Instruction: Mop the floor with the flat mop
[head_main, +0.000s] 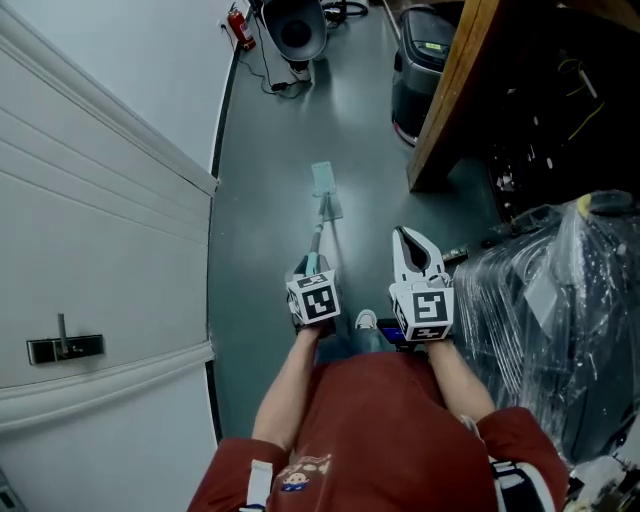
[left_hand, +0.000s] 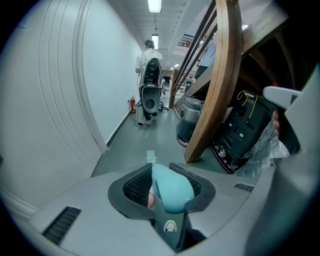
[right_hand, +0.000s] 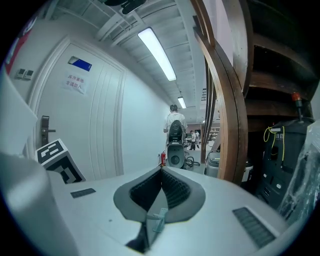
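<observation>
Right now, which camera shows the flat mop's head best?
The head view: the mop head lies whole on the floor, its pole running back to the left gripper. The left gripper view shows only a sliver past the teal grip those jaws clamp. The right gripper view shows at most a tiny uncertain shape.

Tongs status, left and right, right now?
Left tongs: closed on the teal mop handle.
Right tongs: closed, nothing between them.
</observation>
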